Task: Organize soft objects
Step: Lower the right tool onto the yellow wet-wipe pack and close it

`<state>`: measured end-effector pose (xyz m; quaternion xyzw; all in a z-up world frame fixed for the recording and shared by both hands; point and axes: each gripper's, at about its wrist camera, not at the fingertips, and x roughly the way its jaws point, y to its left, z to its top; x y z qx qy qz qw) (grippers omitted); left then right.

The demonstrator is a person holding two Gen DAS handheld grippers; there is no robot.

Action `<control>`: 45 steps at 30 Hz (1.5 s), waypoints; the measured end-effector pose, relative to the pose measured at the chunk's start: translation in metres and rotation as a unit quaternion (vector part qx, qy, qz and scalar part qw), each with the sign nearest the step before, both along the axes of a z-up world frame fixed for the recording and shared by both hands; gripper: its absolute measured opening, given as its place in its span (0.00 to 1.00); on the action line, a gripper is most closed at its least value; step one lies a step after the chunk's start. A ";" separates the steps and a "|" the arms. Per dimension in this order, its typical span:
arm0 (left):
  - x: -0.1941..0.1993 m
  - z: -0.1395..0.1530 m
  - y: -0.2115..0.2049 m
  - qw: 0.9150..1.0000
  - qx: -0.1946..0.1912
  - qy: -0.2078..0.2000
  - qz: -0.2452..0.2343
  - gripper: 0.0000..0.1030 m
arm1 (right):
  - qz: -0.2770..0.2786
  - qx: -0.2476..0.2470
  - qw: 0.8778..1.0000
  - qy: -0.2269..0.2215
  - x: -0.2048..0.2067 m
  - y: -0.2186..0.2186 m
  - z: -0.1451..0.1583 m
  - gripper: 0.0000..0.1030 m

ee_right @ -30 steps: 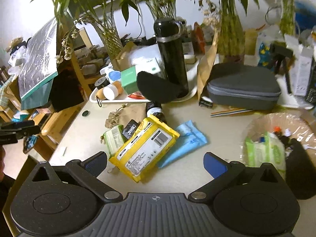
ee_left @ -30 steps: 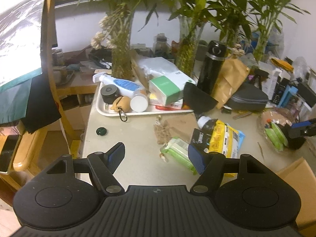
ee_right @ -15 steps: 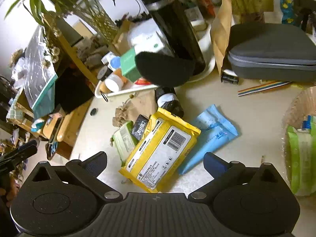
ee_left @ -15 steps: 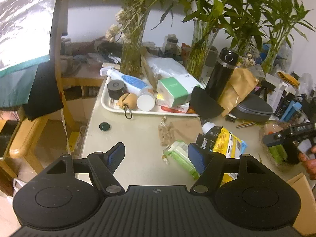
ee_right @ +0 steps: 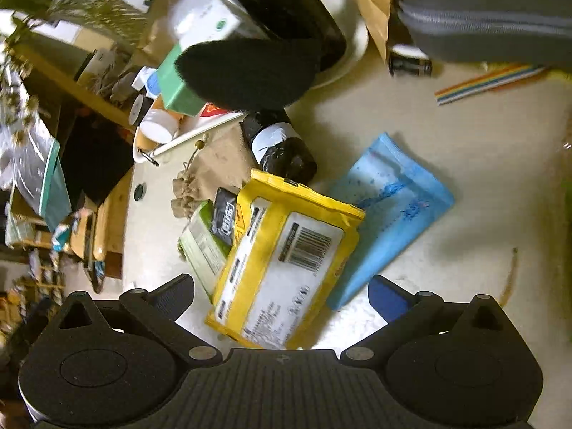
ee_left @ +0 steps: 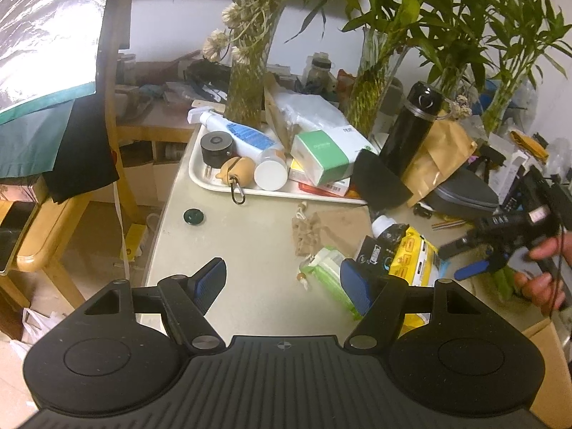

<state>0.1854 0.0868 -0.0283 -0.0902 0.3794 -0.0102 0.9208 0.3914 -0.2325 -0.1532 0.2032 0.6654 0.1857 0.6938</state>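
Soft packs on table (ee_right: 482,164), 3 counted: 1 yellow pack (ee_right: 286,268) atop 1 green pack (ee_right: 200,246) & 1 blue pouch (ee_right: 389,211); right gripper (ee_right: 282,295) fingers spread over yellow, left gripper (ee_left: 282,282) spread, nothing btwn, by green.

A wipes pack (ee_right: 282,268) lies on a pouch (ee_right: 393,207), a tray (ee_left: 200,178) behind them.

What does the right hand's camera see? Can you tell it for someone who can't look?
Open tongs hang over a yellow wipes pack on a cluttered table. It overlaps a blue pouch and a green pack.
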 end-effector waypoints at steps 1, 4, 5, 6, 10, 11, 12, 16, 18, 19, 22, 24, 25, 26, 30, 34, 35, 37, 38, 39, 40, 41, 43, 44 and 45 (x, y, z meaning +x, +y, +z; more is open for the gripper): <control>0.000 0.000 0.000 1.000 0.002 0.001 0.000 0.68 | -0.003 0.007 1.000 0.008 0.003 0.001 -0.002 1.00; 0.000 -0.001 0.000 1.000 0.004 0.001 0.001 0.68 | -0.003 0.015 0.999 0.035 0.010 0.008 -0.010 1.00; 0.000 -0.001 0.001 1.000 0.004 0.001 0.002 0.68 | 0.000 0.014 0.999 0.045 0.011 0.013 -0.014 1.00; 0.001 -0.001 0.001 1.000 0.004 0.002 0.003 0.68 | 0.003 0.012 0.998 0.054 0.012 0.017 -0.017 1.00; 0.001 -0.001 0.003 1.000 0.001 0.003 0.005 0.68 | 0.017 -0.006 0.996 0.083 0.016 0.033 -0.031 0.98; 0.002 -0.001 0.003 1.000 0.001 0.003 0.005 0.68 | 0.020 -0.015 0.996 0.087 0.017 0.036 -0.034 0.97; 0.002 -0.001 0.003 1.000 0.001 0.003 0.005 0.68 | 0.019 -0.021 0.995 0.091 0.019 0.038 -0.037 0.97; 0.002 -0.002 0.002 1.000 0.004 0.005 0.002 0.68 | 0.005 -0.028 0.994 0.105 0.023 0.040 -0.043 0.97; 0.002 -0.002 0.002 1.000 0.006 0.005 0.001 0.68 | -0.005 -0.024 0.994 0.108 0.024 0.040 -0.045 0.96; 0.002 -0.002 0.002 1.000 0.007 0.004 0.002 0.68 | -0.008 -0.022 0.994 0.110 0.024 0.039 -0.045 0.94; 0.002 -0.002 0.003 1.000 0.006 0.005 0.004 0.68 | -0.016 -0.027 0.992 0.122 0.023 0.037 -0.048 0.85; 0.002 -0.002 0.004 1.000 0.005 0.007 0.006 0.68 | -0.019 -0.028 0.992 0.124 0.022 0.036 -0.049 0.85; 0.002 -0.002 0.004 1.000 0.004 0.007 0.006 0.68 | -0.020 -0.030 0.992 0.124 0.022 0.037 -0.048 0.83; 0.002 -0.002 0.003 1.000 0.004 0.008 0.006 0.68 | -0.020 -0.034 0.992 0.124 0.021 0.037 -0.048 0.80; 0.003 -0.002 0.002 1.000 0.010 0.008 0.005 0.68 | -0.019 -0.049 0.991 0.120 0.018 0.036 -0.046 0.69; 0.004 -0.004 0.001 1.000 0.018 0.007 0.006 0.68 | -0.021 -0.041 0.993 0.113 0.014 0.035 -0.044 0.57; 0.004 -0.004 0.001 1.000 0.020 0.008 0.007 0.68 | -0.019 -0.040 0.993 0.109 0.012 0.034 -0.042 0.56; 0.004 -0.004 0.002 1.000 0.023 0.007 0.008 0.68 | -0.017 -0.044 0.993 0.105 0.010 0.032 -0.038 0.55; 0.004 -0.005 0.002 1.000 0.023 0.008 0.008 0.68 | -0.017 -0.044 0.994 0.101 0.008 0.030 -0.035 0.55; 0.004 -0.005 0.002 1.000 0.024 0.008 0.008 0.68 | -0.018 -0.043 0.994 0.097 0.006 0.027 -0.031 0.55; 0.004 -0.005 0.002 1.000 0.023 0.009 0.009 0.68 | -0.020 -0.039 0.995 0.092 0.005 0.025 -0.027 0.55; 0.003 -0.005 0.003 1.000 0.023 0.009 0.011 0.68 | -0.022 -0.034 0.996 0.085 0.003 0.022 -0.021 0.55; 0.003 -0.004 0.002 1.000 0.023 0.007 0.011 0.68 | -0.026 -0.023 0.997 0.064 -0.001 0.017 -0.006 0.55; 0.004 -0.004 0.001 1.000 0.023 0.006 0.009 0.68 | -0.025 -0.022 0.998 0.051 -0.004 0.017 0.002 0.55; 0.004 -0.004 0.000 1.000 0.026 0.005 0.006 0.68 | -0.024 -0.023 0.999 0.037 -0.005 0.016 0.009 0.55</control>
